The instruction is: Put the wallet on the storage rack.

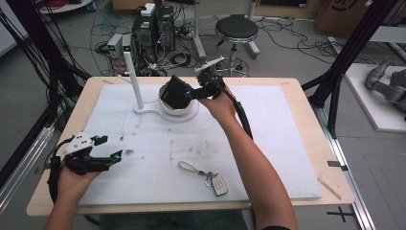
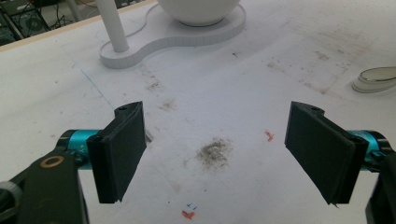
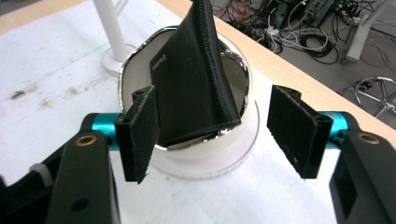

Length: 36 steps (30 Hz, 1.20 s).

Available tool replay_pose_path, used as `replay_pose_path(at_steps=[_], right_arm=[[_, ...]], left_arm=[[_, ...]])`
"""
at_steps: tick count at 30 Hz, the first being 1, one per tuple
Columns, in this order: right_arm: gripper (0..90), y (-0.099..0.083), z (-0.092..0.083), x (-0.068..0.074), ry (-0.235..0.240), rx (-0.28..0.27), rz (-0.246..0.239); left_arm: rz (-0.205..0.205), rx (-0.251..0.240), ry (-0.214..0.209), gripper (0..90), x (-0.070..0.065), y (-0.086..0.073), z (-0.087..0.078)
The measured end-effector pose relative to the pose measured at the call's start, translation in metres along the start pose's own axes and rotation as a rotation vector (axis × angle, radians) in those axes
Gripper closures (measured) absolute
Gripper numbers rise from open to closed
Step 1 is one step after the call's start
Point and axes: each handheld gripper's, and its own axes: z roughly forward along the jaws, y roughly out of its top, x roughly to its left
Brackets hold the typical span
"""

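- The left claw (image 1: 106,149) rests low at the near left of the table (image 1: 306,120), held in the person's left hand (image 1: 72,179); its jaws stand wide apart with nothing between them, above a stained patch of the white mat (image 1: 268,143).
- A key fob (image 1: 219,184) with its grey strap loop (image 1: 189,167) lies on the mat near the front edge, well apart from both claws.
- The person's right forearm (image 1: 253,163) reaches across the mat from the near edge toward the far middle.
- The right claw (image 3: 212,130) sits at the far middle of the table, just at the rim of the white bowl (image 3: 233,154); its jaws are spread and the pads press on nothing.
- The black wallet (image 3: 196,79) stands tilted inside the bowl, leaning against the shiny rim, its upper end poking above it; the claw's left pad is just beside the wallet's lower edge, and whether it touches I cannot tell.
- The bowl sits on a white base (image 1: 148,112) that also carries an upright white post (image 1: 133,79) to its left.
- Beyond the table, a black stool (image 1: 236,28) and computer boxes (image 1: 154,26) with cables stand on the floor.
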Motion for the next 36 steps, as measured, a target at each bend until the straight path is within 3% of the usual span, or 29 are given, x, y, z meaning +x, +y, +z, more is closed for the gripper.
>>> replay_pose_path(at_steps=[2, 5, 6, 11, 13, 15, 17, 19, 21, 29, 36], right_arm=[[34.6, -0.002, -0.009, 0.000, 0.005, -0.017, 0.001], [34.5, -0.013, -0.023, 0.004, -0.027, -0.092, -0.042], [33.4, -0.016, -0.026, 0.003, -0.027, -0.093, -0.042], [32.7, -0.037, -0.046, -0.002, -0.015, -0.131, -0.015], [30.4, -0.045, -0.055, -0.006, -0.012, -0.113, 0.006], [30.2, -0.056, -0.062, -0.008, -0.025, -0.150, 0.008], [28.5, -0.066, -0.070, -0.012, -0.029, -0.127, 0.028], [28.5, -0.078, -0.078, -0.015, -0.044, -0.160, 0.041], [28.2, -0.089, -0.084, -0.020, -0.049, -0.152, 0.059], [26.3, -0.137, -0.095, -0.025, -0.053, -0.174, 0.138], [24.6, -0.170, -0.096, -0.022, -0.054, -0.191, 0.169]], left_arm=[[-0.005, -0.002, 0.001, 20.6, -0.001, 0.000, 0.001], [0.000, 0.001, -0.001, 20.6, -0.001, 0.000, 0.001], [0.001, 0.002, -0.001, 20.6, -0.001, 0.000, 0.001], [0.003, 0.003, -0.008, 20.6, -0.002, 0.001, 0.004], [0.000, 0.001, -0.011, 20.6, -0.003, 0.002, 0.005], [0.007, 0.003, -0.016, 20.6, -0.003, 0.003, 0.008], [0.010, 0.004, -0.025, 20.6, -0.004, 0.005, 0.011], [0.010, 0.000, -0.031, 20.6, -0.004, 0.007, 0.015], [0.016, -0.002, -0.039, 20.6, -0.005, 0.009, 0.018], [0.010, -0.019, -0.076, 20.6, -0.004, 0.016, 0.032], [0.010, -0.022, -0.095, 20.6, -0.004, 0.020, 0.042]])
